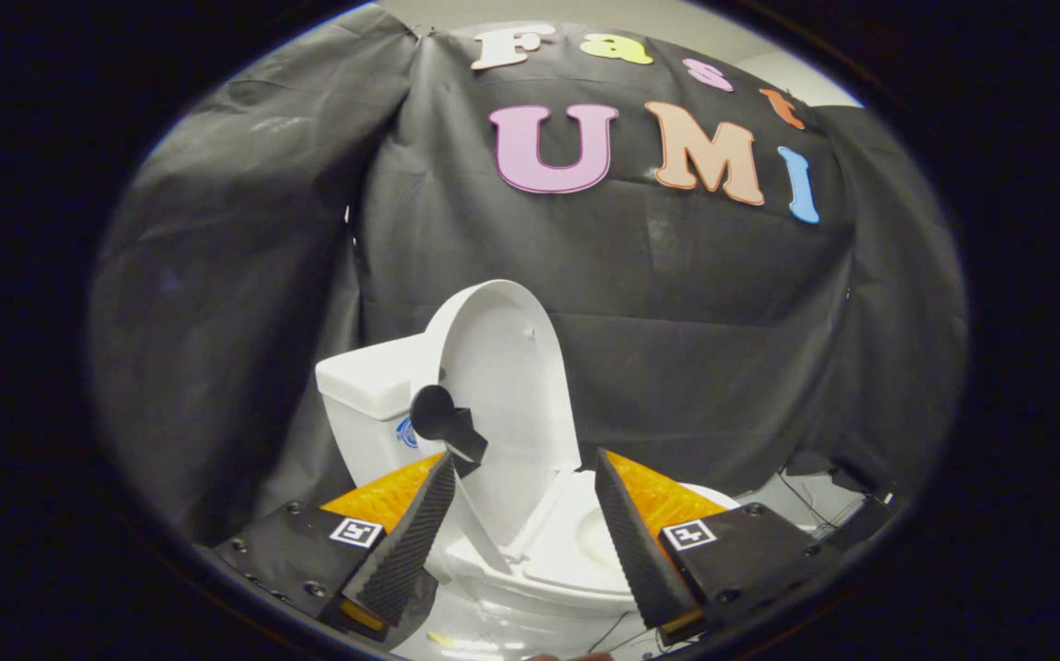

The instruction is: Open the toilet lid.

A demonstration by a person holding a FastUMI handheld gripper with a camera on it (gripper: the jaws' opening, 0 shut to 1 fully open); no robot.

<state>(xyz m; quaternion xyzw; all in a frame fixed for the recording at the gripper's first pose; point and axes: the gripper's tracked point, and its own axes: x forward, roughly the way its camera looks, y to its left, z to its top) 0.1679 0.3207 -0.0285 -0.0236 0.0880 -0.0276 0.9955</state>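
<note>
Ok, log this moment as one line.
toilet lid: raised, upright near tank | black handle: on lid edge, at left finger's tip | seat: down | tongs: open, holding nothing

The gripper (525,500) has two black bumpy fingers (406,542) with bright orange backs. Each sits on a black block with round screws and a small black-and-white square sticker (355,531).
</note>
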